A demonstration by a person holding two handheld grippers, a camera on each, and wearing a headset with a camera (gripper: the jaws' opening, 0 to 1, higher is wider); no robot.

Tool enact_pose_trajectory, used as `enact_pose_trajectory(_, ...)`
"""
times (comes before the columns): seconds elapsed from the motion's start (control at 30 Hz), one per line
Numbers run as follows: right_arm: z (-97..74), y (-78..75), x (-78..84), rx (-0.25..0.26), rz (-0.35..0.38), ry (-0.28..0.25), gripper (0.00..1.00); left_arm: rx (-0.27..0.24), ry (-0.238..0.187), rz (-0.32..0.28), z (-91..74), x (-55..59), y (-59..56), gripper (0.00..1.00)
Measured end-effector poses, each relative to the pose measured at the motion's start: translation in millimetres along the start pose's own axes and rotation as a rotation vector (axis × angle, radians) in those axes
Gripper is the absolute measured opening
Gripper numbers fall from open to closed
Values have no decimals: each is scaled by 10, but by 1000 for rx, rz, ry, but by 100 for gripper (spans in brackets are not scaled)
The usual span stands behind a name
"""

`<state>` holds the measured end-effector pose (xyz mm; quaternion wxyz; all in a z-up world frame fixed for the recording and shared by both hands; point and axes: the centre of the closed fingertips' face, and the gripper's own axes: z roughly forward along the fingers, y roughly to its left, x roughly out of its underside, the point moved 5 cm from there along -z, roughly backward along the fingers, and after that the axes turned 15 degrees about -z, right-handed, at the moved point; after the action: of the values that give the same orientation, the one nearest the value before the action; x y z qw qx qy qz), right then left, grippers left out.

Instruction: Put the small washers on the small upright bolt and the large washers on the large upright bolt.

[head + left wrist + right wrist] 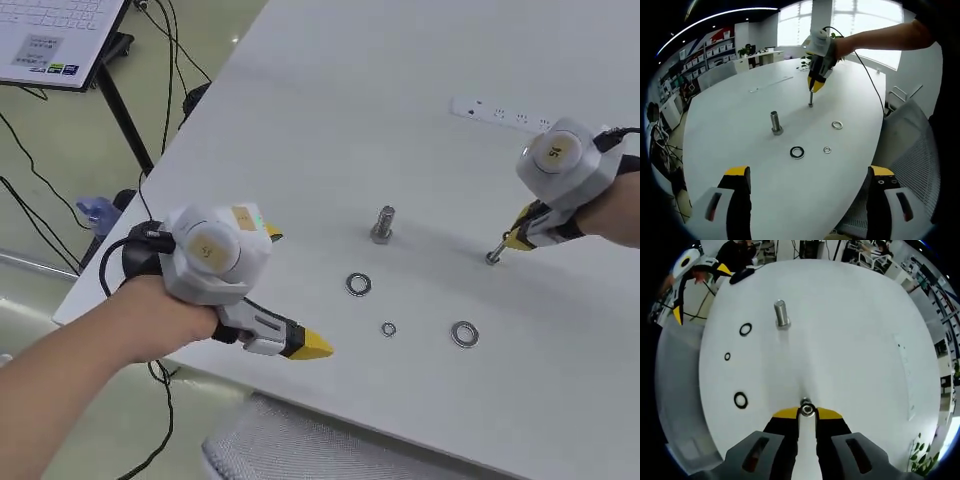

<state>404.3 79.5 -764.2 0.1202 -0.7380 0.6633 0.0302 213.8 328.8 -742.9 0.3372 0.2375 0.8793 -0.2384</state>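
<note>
The large upright bolt (383, 225) (775, 122) (782, 314) stands mid-table. Right of it is the small upright bolt (494, 256) (811, 98) (806, 407), and my right gripper (512, 243) (807, 413) is shut on its top. Loose on the table lie a large washer (358, 284) (797, 152) (745, 329), a small washer (388, 329) (827, 149) (727, 356) and another large washer (464, 333) (837, 125) (740, 400). My left gripper (293, 290) (810, 172) hovers open and holds nothing at the table's near edge, left of the washers.
A white power strip (500, 113) lies at the far right of the white table (330, 100). A mesh chair back (260, 440) sits below the near edge. A laptop (50, 40) on a stand and floor cables are off to the left.
</note>
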Motion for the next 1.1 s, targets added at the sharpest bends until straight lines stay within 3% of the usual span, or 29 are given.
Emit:
enact_pose_trajectory(0.1, -2, 1, -7, 0, 1, 1, 12, -6, -16, 1, 7, -16, 12, 100)
enact_pose_trajectory(0.67, 42, 26, -7, -12, -15, 18, 12, 2, 5, -11, -4, 29, -5, 97)
enact_pose_trajectory(1.1, 191, 37, 16, -22, -16, 22, 12, -3, 18, -12, -54, 71, -8, 94)
